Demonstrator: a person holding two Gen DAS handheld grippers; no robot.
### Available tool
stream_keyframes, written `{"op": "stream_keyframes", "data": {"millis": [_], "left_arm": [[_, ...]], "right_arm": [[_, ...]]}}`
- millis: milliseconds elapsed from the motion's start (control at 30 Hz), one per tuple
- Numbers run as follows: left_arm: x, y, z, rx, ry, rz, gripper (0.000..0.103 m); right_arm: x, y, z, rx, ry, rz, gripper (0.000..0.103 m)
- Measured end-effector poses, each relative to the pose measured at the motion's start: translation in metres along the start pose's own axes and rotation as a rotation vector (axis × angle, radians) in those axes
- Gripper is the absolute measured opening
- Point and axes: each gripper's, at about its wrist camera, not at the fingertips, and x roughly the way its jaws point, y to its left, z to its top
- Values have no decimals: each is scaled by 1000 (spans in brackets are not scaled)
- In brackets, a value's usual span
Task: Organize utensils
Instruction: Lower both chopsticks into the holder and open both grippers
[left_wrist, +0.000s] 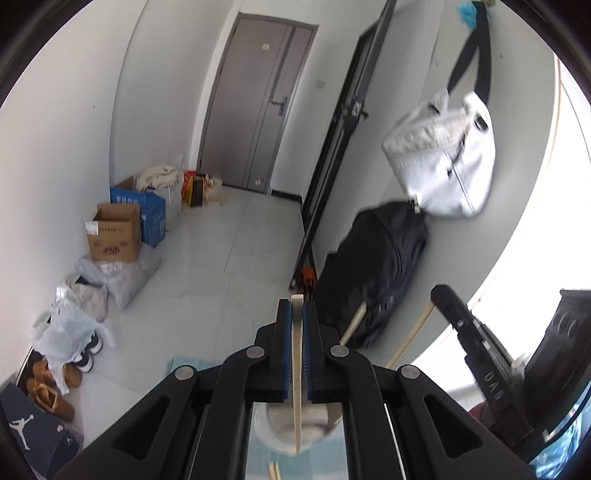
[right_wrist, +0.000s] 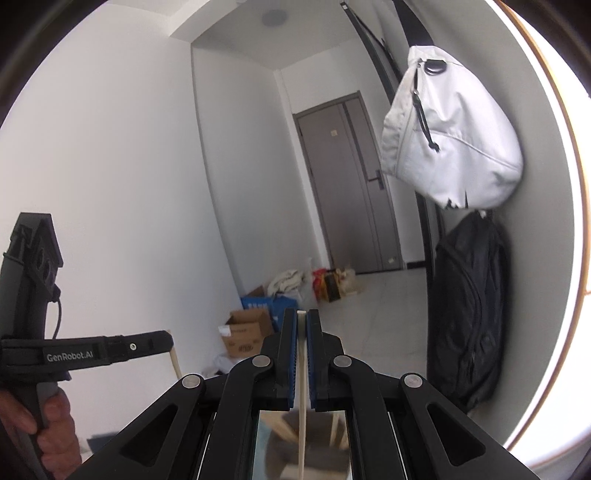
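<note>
My left gripper (left_wrist: 297, 304) is shut on a pale wooden chopstick (left_wrist: 296, 369), which stands upright between the blue pads with its thin end hanging down. Under it I see a white round container (left_wrist: 284, 424) and more stick ends (left_wrist: 274, 470) on a light blue surface. My right gripper (right_wrist: 302, 314) is shut on a second pale chopstick (right_wrist: 303, 369), also upright. Each gripper appears in the other's view: the right one (left_wrist: 443, 295) at the right with its stick (left_wrist: 410, 339) slanting down, the left one (right_wrist: 164, 339) at the left, held by a hand (right_wrist: 51, 424).
Both views look across a tiled hallway to a grey door (left_wrist: 258, 110). Cardboard boxes (left_wrist: 114, 232), plastic bags and shoes (left_wrist: 51, 395) line the left wall. A white bag (left_wrist: 443, 155) and a black bag (left_wrist: 373, 273) hang on the right wall.
</note>
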Motion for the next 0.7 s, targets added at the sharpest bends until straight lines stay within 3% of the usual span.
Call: {"op": "stream_keyframes", "data": {"millis": [267, 433, 700], "left_arm": [[42, 8, 21, -57, -70, 28, 1], [71, 15, 8, -82, -41, 21, 1], [85, 10, -14, 3, 5, -14, 1]], "right_arm": [[58, -9, 3, -18, -15, -12, 4], [77, -10, -13, -44, 17, -8, 4], [74, -13, -44, -98, 83, 11, 4]]}}
